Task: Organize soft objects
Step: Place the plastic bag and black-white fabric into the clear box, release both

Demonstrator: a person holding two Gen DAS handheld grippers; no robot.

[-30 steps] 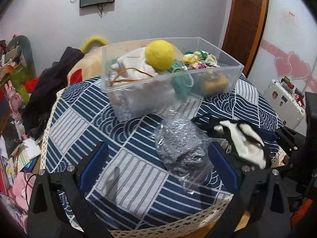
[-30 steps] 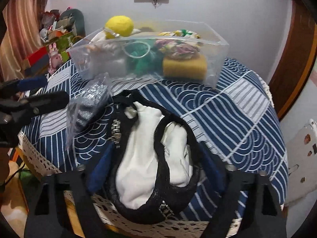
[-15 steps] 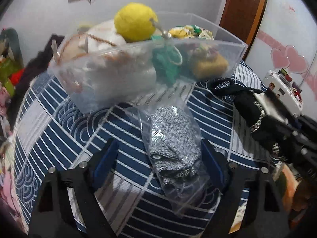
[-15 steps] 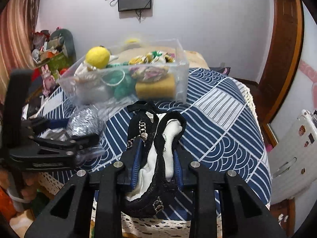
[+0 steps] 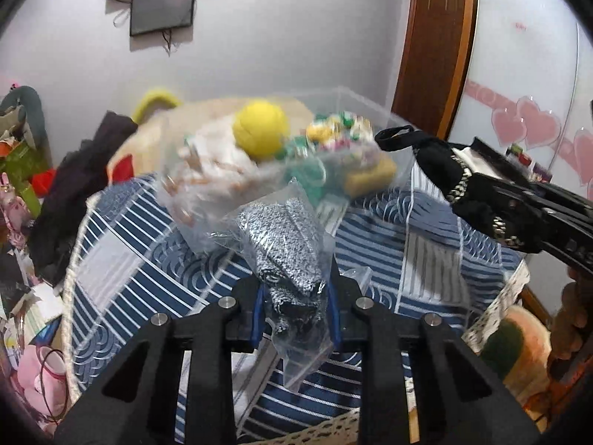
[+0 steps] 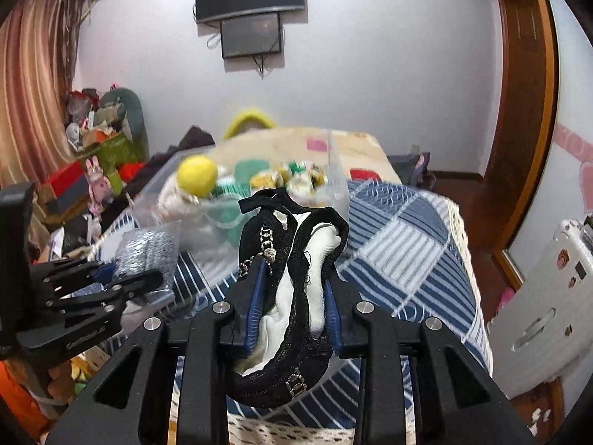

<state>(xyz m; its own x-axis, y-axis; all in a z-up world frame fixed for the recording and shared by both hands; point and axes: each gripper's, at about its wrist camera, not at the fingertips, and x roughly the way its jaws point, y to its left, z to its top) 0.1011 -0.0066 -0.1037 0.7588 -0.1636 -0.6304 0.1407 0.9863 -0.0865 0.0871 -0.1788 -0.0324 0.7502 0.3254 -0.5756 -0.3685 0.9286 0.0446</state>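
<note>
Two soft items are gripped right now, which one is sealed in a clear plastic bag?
The grey knit bundle in the left hand-held gripper; the black-and-white lace garment in the right hand-held gripper is bare.

No lettering is legible; embossed text on the left gripper (image 6: 111, 289) is too blurred to read

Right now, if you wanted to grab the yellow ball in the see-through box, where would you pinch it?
Probably from above, pinching the yellow ball across its round middle. It sits on top of the pile, poking over the rim of the clear box, so its sides look free. Both tongs are full now.
</note>
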